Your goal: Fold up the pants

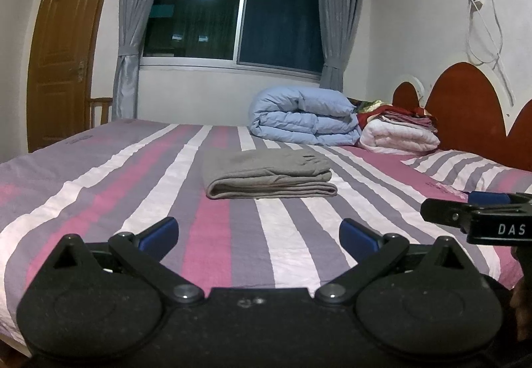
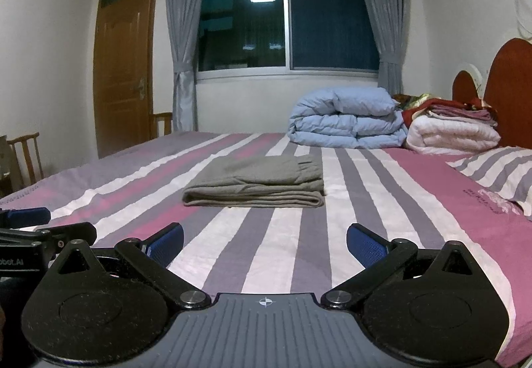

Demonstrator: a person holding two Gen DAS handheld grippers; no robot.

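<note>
Nearest the lens, the left gripper point(image 1: 258, 236) has its blue pads spread wide with nothing between them, hovering over the striped sheet point(image 1: 99, 188). The right gripper point(image 2: 265, 243) is likewise spread and empty, just right of the left one. The pants point(image 1: 267, 175) lie farther out, mid-bed, as a flat grey bundle of stacked layers, well apart from both grippers. The fold looks done, so the risks are those of further handling. A pad that nips only the top layer would peel it back and open the stack. A nudge at the near rounded edge would slide the layers askew, since soft cloth on a smooth sheet shifts easily. Pushing it far right would run it into the blue quilt point(image 1: 304, 116) and the white pile point(image 1: 399, 136) beside it.
</note>
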